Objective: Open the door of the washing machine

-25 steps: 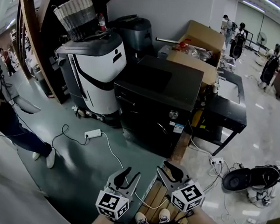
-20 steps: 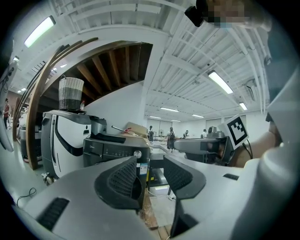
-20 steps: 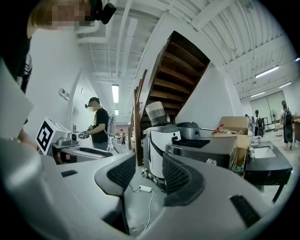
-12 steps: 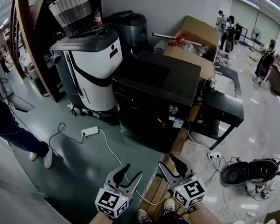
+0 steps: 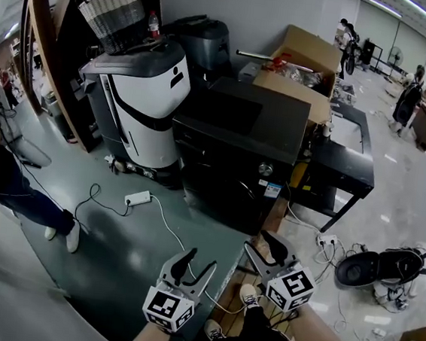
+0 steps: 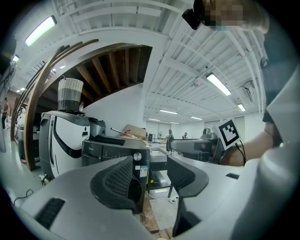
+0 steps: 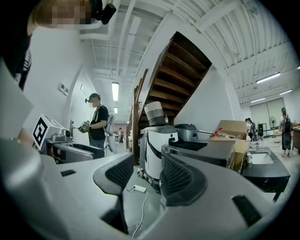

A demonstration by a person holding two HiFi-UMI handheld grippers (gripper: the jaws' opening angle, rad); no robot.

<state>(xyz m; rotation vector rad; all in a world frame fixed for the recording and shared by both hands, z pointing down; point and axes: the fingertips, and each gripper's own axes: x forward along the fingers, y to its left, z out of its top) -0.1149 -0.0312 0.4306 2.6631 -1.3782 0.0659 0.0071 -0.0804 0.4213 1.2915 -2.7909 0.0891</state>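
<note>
The black washing machine (image 5: 237,153) stands mid-floor, its front with a round knob (image 5: 265,169) facing me and its door closed. Both grippers hang low in the head view, well short of the machine and touching nothing. My left gripper (image 5: 192,263) has its jaws opening with nothing between them; its own view shows the washing machine (image 6: 117,150) beyond the left gripper (image 6: 154,171). My right gripper (image 5: 265,249) also has opening, empty jaws. In the right gripper view the washing machine (image 7: 206,152) sits behind the right gripper (image 7: 147,173).
A white-and-grey machine (image 5: 141,98) topped by a wicker basket (image 5: 112,13) stands left of the washer. Cardboard boxes (image 5: 304,62) sit behind it, a black table (image 5: 342,164) to its right. A power strip (image 5: 137,197) with cables lies on the floor. A person (image 5: 1,174) stands far left.
Both grippers' jaws have spread wider apart. The hands have stayed about where they were, low in front of the machine.
</note>
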